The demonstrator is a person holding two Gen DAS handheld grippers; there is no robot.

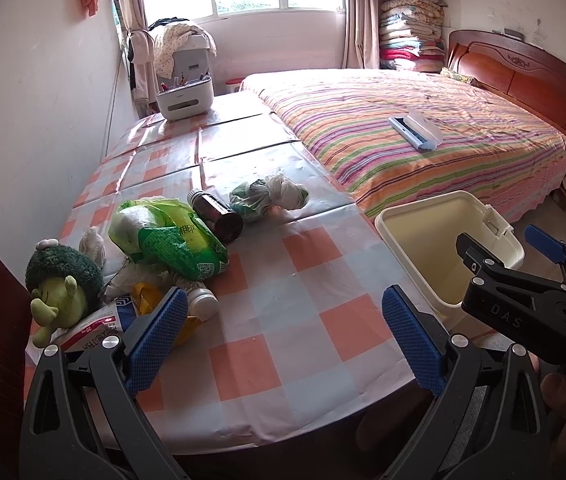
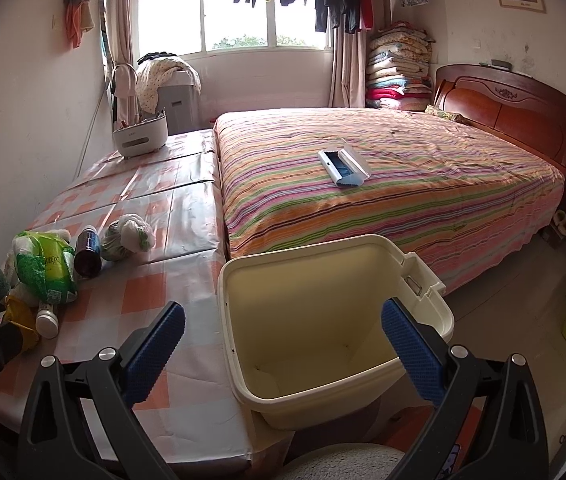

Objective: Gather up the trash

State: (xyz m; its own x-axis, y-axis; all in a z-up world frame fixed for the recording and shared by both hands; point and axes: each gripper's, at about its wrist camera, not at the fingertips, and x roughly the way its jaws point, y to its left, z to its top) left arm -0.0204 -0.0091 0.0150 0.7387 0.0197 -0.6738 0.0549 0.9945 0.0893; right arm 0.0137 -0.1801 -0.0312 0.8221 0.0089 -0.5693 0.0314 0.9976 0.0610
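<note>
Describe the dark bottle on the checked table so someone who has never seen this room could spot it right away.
Start at the checked table beside the striped bed and find the pile of trash near its left edge. The dark bottle lies on its side between the green plastic bag and a knotted white-and-green bag. It is the only hard, dark brown cylinder there.

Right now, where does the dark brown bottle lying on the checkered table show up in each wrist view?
Left wrist view: the dark brown bottle lies left of centre, between the green plastic bag and the knotted white bag.
Right wrist view: the bottle is at the left edge, mid-height, between the same bags.
Shared landmark: the cream bin beside the table.
</note>
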